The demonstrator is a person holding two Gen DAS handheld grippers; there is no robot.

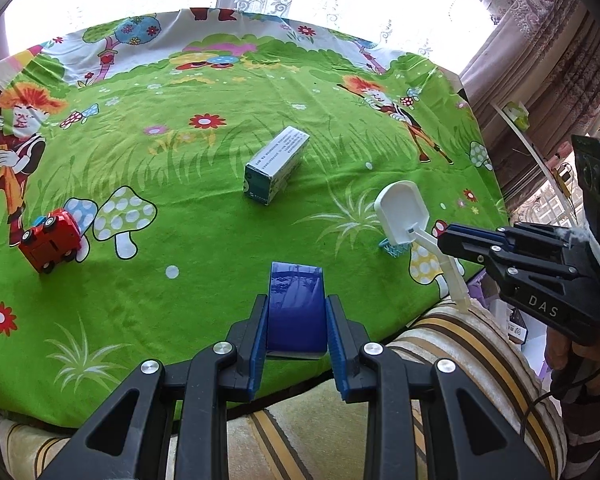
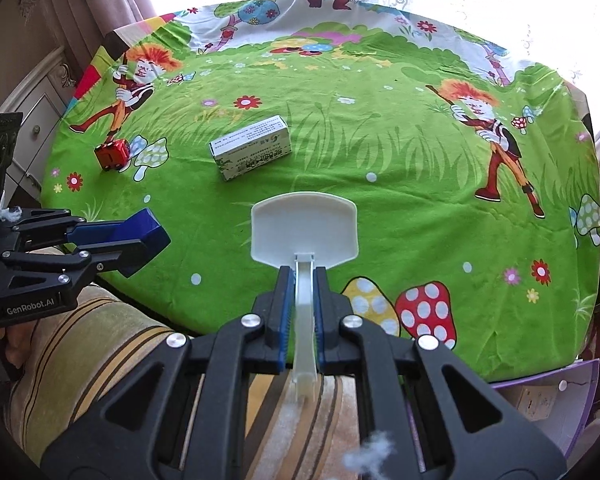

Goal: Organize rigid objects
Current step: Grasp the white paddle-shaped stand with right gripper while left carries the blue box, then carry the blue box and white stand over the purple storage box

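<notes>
Toys mid-carry: my left hand-held gripper (image 1: 296, 320) clamps a blue box (image 1: 296, 312); my right hand-held gripper (image 2: 302, 304) clamps a white hoop toy (image 2: 304, 236) at lower centre. Next, I judge, set both on the counter (image 2: 380, 152).

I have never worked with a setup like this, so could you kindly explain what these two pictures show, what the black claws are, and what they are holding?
The black claws are two hand-held grippers; a person works one in each hand. Each carries a fisheye camera looking along its fingers, giving one picture per gripper. The left gripper is shut on a blue box. The right gripper is shut on the white stem of a toy basketball hoop, whose small blue net shows in the left view. On the cartoon tablecloth lie a green and white carton and a red toy car, tipped so its wheels show.
</notes>
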